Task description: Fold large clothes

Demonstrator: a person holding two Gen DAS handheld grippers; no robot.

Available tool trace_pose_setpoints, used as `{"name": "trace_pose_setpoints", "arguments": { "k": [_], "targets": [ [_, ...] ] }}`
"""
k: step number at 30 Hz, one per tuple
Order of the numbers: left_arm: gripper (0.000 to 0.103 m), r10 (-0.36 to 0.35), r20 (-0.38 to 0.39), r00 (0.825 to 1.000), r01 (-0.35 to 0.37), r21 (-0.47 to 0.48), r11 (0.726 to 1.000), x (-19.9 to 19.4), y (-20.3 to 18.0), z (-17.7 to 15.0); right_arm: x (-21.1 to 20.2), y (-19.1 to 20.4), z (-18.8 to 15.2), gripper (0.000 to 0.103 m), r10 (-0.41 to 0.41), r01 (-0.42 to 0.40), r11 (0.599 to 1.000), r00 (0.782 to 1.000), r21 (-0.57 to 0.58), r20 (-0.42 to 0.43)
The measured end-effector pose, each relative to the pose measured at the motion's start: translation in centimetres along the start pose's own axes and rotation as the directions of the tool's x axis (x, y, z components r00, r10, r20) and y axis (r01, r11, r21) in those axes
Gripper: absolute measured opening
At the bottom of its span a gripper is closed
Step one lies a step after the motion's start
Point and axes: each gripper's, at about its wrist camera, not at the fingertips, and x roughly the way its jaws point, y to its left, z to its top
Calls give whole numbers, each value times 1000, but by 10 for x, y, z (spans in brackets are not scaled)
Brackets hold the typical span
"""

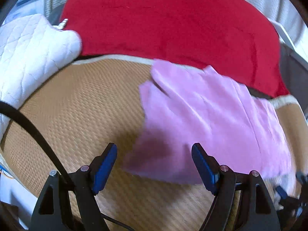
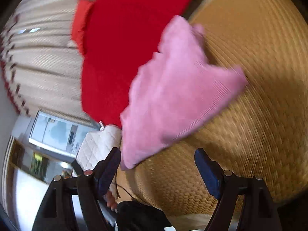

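A pink garment [image 1: 207, 115] lies crumpled on a woven straw mat [image 1: 80, 104], blurred by motion. It also shows in the right wrist view [image 2: 173, 88], partly over a red cloth. My left gripper [image 1: 154, 163] is open and empty, hovering just above the garment's near edge. My right gripper [image 2: 157, 167] is open and empty, close to the garment's near corner. The right gripper's tip [image 1: 288, 194] shows at the lower right of the left wrist view, beside the garment.
A large red cloth [image 1: 169, 21] lies beyond the mat; it also shows in the right wrist view [image 2: 115, 53]. A white quilted cushion [image 1: 32, 52] sits at the mat's left. A black cable [image 1: 34, 132] crosses the mat. A pleated curtain [image 2: 44, 61] hangs behind.
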Motion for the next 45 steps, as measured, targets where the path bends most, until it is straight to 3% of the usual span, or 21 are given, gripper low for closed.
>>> {"name": "trace_pose_setpoints", "arguments": {
  "k": [5, 10, 29, 39, 40, 43, 45],
  "targets": [
    [80, 21, -3, 1000, -21, 23, 1000, -11, -22, -5, 0, 1, 23, 82, -21, 19, 999, 997, 26, 78],
    [80, 44, -3, 999, -44, 35, 998, -14, -27, -4, 0, -7, 41, 82, -33, 28, 998, 994, 55, 101],
    [80, 89, -31, 996, -86, 92, 992, -5, -48, -10, 9, -2, 27, 82, -44, 48, 998, 992, -34, 117],
    [80, 93, 14, 996, -94, 109, 990, 16, -73, 9, 17, 6, 25, 82, -62, 68, 996, 992, -50, 106],
    [80, 102, 23, 995, -104, 120, 987, 19, -77, 10, 18, 6, 26, 82, -65, 71, 996, 992, -51, 106],
    [83, 159, -52, 986, -147, 178, 973, 55, -86, 6, 22, 9, 29, 82, -85, 89, 995, 991, -42, 100],
    [88, 191, -8, 982, -186, 195, 963, 57, -90, 5, 24, 11, 30, 82, -96, 100, 994, 991, -34, 96]
  ]
}}
